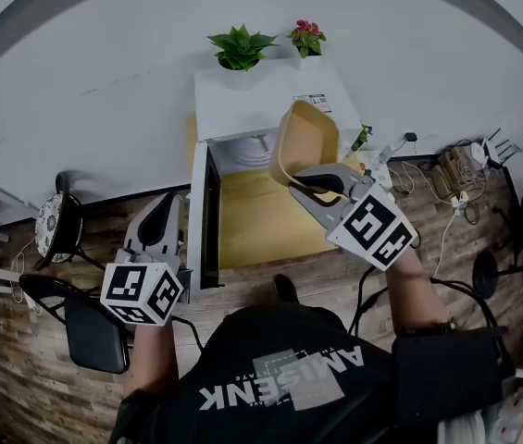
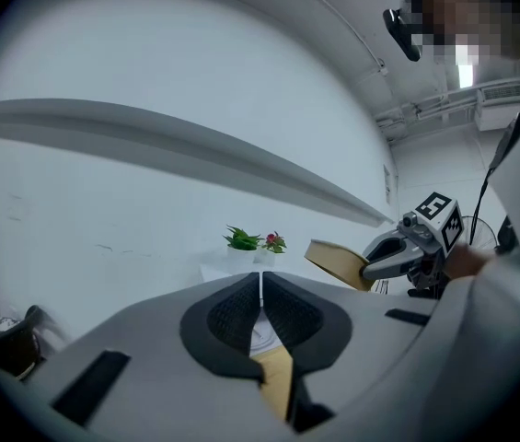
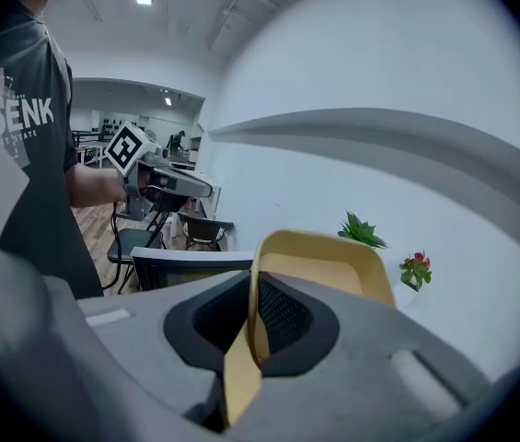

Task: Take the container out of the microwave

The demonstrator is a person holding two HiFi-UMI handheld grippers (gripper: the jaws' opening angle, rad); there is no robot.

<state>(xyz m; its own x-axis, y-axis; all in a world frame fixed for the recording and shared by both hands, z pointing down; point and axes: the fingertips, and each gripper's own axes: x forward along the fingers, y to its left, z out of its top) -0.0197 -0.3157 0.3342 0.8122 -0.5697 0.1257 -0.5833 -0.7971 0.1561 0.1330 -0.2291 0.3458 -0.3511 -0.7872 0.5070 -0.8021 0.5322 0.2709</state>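
A tan plastic container (image 1: 303,137) hangs tilted in the air in front of the white microwave (image 1: 266,100), and my right gripper (image 1: 304,183) is shut on its near rim. In the right gripper view the rim (image 3: 252,274) runs between the dark pads. The microwave door (image 1: 202,220) stands swung open toward me. My left gripper (image 1: 167,213) is just left of the door, its pads (image 2: 241,316) pressed together with nothing seen between them. From the left gripper view the container (image 2: 338,261) shows to the right, held by the right gripper (image 2: 370,263).
Two small potted plants (image 1: 240,49) (image 1: 307,37) stand by the wall behind the microwave. A wooden tabletop (image 1: 252,220) lies under the open door. A black chair (image 1: 90,331) is at my left, and cables and a power strip (image 1: 455,178) lie at the right.
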